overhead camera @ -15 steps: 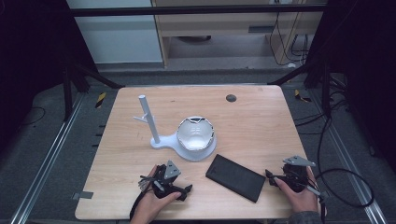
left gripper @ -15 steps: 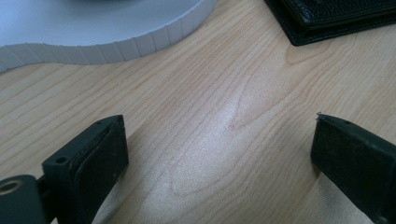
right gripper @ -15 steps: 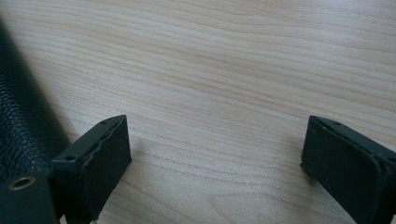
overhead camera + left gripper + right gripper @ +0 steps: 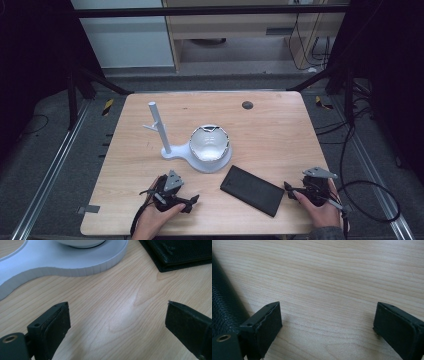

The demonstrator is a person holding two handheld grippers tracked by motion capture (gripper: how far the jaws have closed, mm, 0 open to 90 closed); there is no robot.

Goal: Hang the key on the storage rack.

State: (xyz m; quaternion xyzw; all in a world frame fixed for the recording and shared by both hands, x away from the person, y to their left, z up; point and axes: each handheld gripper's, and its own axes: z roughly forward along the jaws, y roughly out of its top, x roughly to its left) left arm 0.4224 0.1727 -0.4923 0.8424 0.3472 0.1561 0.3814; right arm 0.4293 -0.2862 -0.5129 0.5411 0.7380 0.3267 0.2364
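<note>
Dark flooring and metal rails are surrounding a pale wooden bench (image 4: 280,130), and a person is sitting at its near edge with a gripper in each hand. Both tools are resting low over the wood there, one toward each near corner. The left gripper (image 4: 192,200) is lying toward the near left corner, its jaws standing wide apart over bare wood with nothing between them. The right gripper (image 4: 289,189) is sitting toward the near right corner, its jaws likewise spread and empty.

Between them a black wallet (image 4: 252,190) is lying flat and slantwise, near the middle of the near edge; in the right gripper view its grained edge (image 4: 222,302) is showing just beside the left-hand jaw, and in the left gripper view its corner (image 4: 180,252) is sitting ahead and to the right. Behind the wallet a white stand (image 4: 172,150) is rising from a flat base, and a white headset-like object (image 4: 210,142), too unclear to name for sure, is resting on that base. A small dark disc (image 4: 247,105) is lying near the far edge.

Judging by this, the work is only starting: both hands are poised and nothing is gripped. The wallet seems the likely target, being nearest the right gripper. Because it is lying thin and flat, the next move is probably calling for a low approach along the bench, catching one edge between the jaws.
</note>
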